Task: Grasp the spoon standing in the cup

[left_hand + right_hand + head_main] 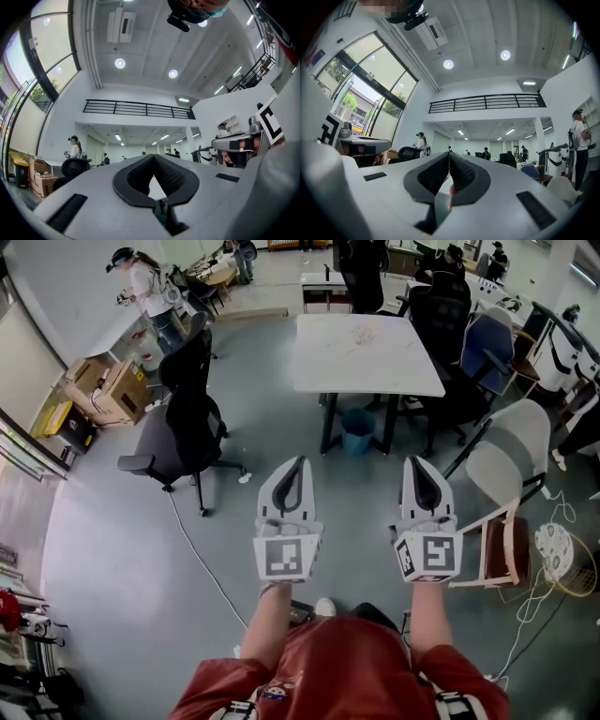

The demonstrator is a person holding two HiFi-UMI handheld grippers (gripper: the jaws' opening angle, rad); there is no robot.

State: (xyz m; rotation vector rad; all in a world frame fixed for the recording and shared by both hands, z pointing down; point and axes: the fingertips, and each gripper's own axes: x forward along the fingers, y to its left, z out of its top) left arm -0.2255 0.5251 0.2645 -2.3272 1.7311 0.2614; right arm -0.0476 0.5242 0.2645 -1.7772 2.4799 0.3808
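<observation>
The left gripper (296, 468) and the right gripper (413, 465) were held out in front of the body, side by side and apart, both pointed forward. In each gripper's own view the jaws were seen brought together at the tips, with nothing caught between them. A marker cube (287, 559) was carried at the rear of each gripper. The left forearm (270, 626) and right forearm (432, 620) were bare and stretched forward from red sleeves (225, 688).
</observation>
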